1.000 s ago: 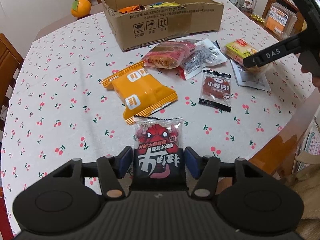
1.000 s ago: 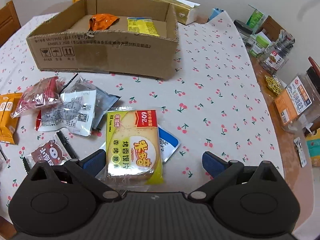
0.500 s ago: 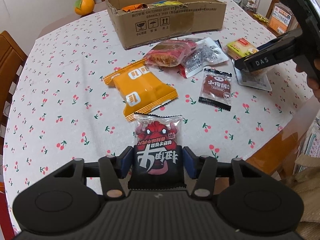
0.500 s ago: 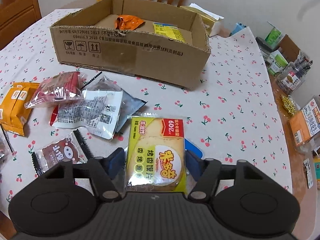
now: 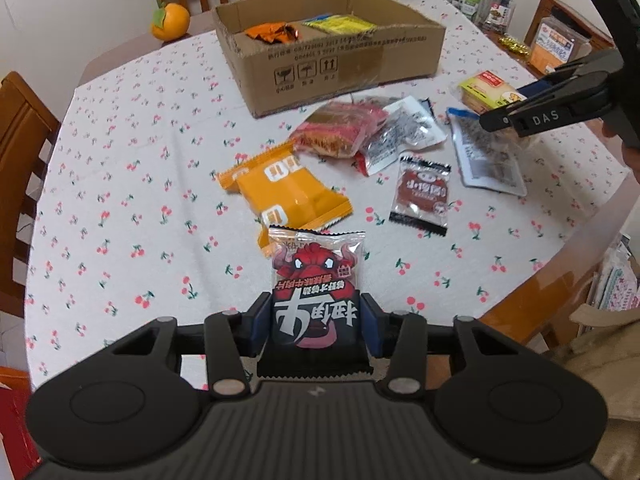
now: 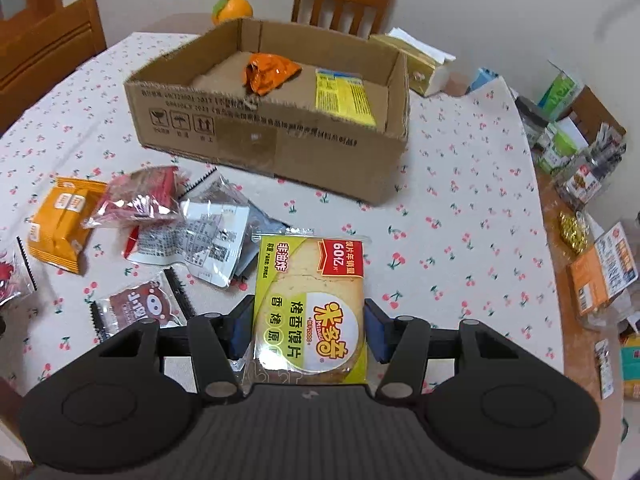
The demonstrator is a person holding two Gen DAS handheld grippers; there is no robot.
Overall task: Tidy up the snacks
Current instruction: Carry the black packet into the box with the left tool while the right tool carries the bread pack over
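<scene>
My left gripper (image 5: 316, 320) is shut on a black and red bull snack packet (image 5: 316, 280) and holds it above the near table edge. My right gripper (image 6: 306, 326) is shut on a yellow-green bread-slice packet (image 6: 310, 304), lifted off the table; it also shows in the left wrist view (image 5: 486, 90). The cardboard box (image 6: 256, 136) stands at the back with an orange packet (image 6: 270, 72) and a yellow packet (image 6: 342, 96) inside. Loose on the cloth lie an orange packet (image 5: 286, 188), a red packet (image 5: 340, 130), a clear printed packet (image 5: 400, 136) and a small dark pig packet (image 5: 424, 192).
A blue-edged flat packet (image 5: 486, 156) lies under the right gripper. An orange fruit (image 6: 232, 8) sits behind the box. Wooden chairs (image 5: 20, 152) ring the table. Boxes and jars (image 6: 580, 160) crowd the right edge. A tissue box (image 6: 416, 60) stands beside the cardboard box.
My right gripper closed on the bread-slice packet and lifted it toward the box. My left gripper rose with the bull packet held in it.
</scene>
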